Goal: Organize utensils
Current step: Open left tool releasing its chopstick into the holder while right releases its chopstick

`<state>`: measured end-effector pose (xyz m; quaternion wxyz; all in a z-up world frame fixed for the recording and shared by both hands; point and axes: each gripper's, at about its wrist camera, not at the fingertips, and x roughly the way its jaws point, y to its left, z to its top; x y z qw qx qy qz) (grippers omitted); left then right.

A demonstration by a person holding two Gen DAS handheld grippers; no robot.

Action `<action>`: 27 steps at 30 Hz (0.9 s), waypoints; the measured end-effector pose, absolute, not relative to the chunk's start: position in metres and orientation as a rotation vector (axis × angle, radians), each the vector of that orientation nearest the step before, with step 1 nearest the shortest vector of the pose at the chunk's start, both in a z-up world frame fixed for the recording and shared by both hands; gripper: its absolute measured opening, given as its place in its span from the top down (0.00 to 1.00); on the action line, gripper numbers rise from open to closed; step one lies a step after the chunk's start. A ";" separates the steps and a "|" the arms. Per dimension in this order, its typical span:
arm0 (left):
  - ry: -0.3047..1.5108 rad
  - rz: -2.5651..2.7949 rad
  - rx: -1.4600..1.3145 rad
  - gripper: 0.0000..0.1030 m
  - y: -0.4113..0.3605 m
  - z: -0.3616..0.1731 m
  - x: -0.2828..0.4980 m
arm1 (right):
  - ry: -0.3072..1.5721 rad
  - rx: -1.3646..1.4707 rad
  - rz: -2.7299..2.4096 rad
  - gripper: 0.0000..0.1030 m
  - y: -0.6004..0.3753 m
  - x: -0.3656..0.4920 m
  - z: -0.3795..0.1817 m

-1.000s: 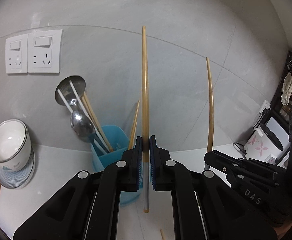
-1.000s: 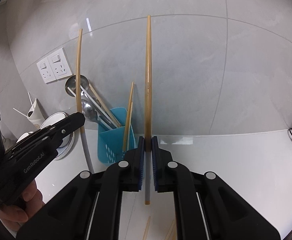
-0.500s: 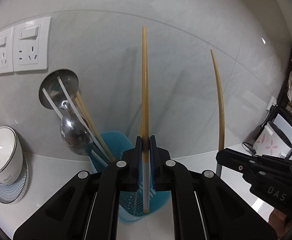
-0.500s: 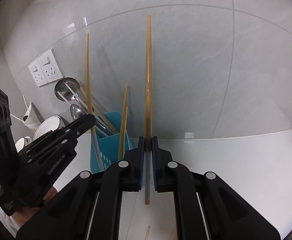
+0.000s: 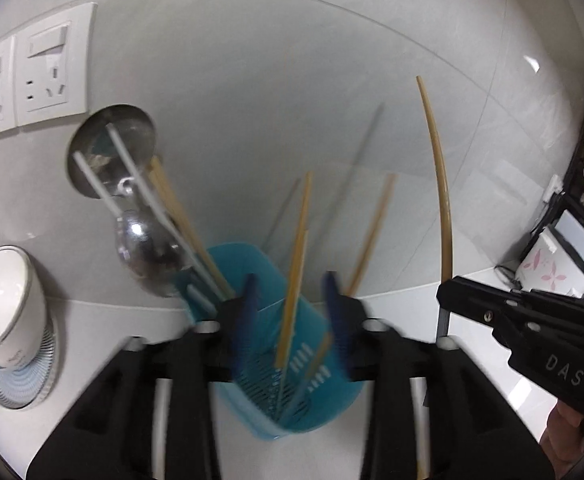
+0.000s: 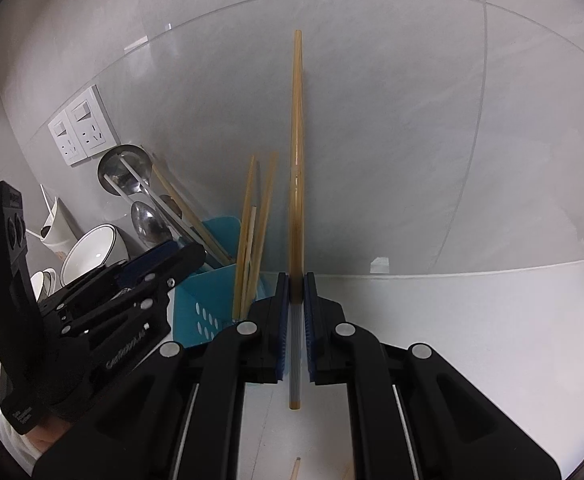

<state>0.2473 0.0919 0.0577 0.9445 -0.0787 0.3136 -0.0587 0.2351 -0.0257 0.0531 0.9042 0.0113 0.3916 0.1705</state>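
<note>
A blue plastic utensil holder (image 5: 292, 380) (image 6: 203, 292) stands against the wall with a ladle (image 5: 109, 152), a spoon (image 5: 143, 248) and several chopsticks in it. My left gripper (image 5: 289, 292) is open just above the holder; a chopstick (image 5: 296, 264) stands loose in the holder between its fingers, blurred. My right gripper (image 6: 296, 280) is shut on an upright wooden chopstick (image 6: 296, 168) just right of the holder. The right gripper also shows in the left wrist view (image 5: 528, 324) with its chopstick (image 5: 440, 184).
White bowls (image 5: 3, 292) (image 6: 91, 248) are stacked on a striped plate at the left. Wall sockets (image 5: 31, 76) are above them. A small appliance (image 5: 552, 264) and a dark shelf stand at the far right. Loose chopstick tips (image 6: 296, 468) lie on the white counter.
My left gripper has opened and let go of its chopstick, which dropped into the blue holder. My right gripper, still holding its chopstick, has moved closer to the holder.
</note>
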 end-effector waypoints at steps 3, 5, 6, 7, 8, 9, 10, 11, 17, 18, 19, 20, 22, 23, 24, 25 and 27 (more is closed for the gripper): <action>0.654 -0.094 -0.166 0.23 0.098 0.061 0.242 | 0.809 0.029 0.360 0.93 -0.024 0.236 0.053; 0.666 -0.095 -0.171 0.14 0.101 0.064 0.238 | 0.808 0.039 0.367 0.93 -0.024 0.237 0.053; 0.670 -0.090 -0.173 0.09 0.103 0.065 0.235 | 0.804 0.045 0.373 0.93 -0.024 0.236 0.054; 0.677 -0.080 -0.170 0.06 0.104 0.065 0.234 | 0.801 0.049 0.376 0.93 -0.024 0.236 0.055; 0.684 -0.074 -0.167 0.06 0.105 0.065 0.232 | 0.799 0.055 0.383 0.93 -0.023 0.237 0.056; 0.691 -0.073 -0.166 0.06 0.107 0.066 0.230 | 0.797 0.060 0.389 0.93 -0.023 0.237 0.057; 0.696 -0.069 -0.166 0.06 0.108 0.067 0.227 | 0.793 0.066 0.398 0.93 -0.021 0.238 0.058; 0.703 -0.061 -0.165 0.06 0.110 0.068 0.225 | 0.788 0.070 0.406 0.93 -0.019 0.238 0.059; 0.742 -0.026 -0.165 0.06 0.122 0.065 0.213 | 0.744 0.101 0.449 0.93 -0.005 0.242 0.066; 0.745 -0.015 -0.162 0.06 0.126 0.064 0.211 | 0.738 0.101 0.455 0.93 -0.001 0.242 0.066; 0.749 -0.011 -0.162 0.06 0.130 0.064 0.209 | 0.736 0.099 0.460 0.93 0.003 0.243 0.066; 0.752 -0.007 -0.163 0.06 0.133 0.063 0.207 | 0.735 0.098 0.471 0.93 0.007 0.244 0.065; 0.761 0.007 -0.167 0.06 0.141 0.062 0.203 | 0.736 0.094 0.482 0.93 0.014 0.245 0.062; 0.765 0.011 -0.173 0.06 0.144 0.061 0.201 | 0.738 0.093 0.487 0.93 0.018 0.246 0.061; 0.771 0.015 -0.180 0.06 0.146 0.060 0.201 | 0.740 0.089 0.490 0.93 0.021 0.247 0.059; 0.780 0.021 -0.188 0.06 0.149 0.058 0.201 | 0.744 0.085 0.490 0.93 0.024 0.249 0.057; 0.791 0.031 -0.193 0.06 0.151 0.056 0.201 | 0.758 0.083 0.492 0.93 0.028 0.252 0.052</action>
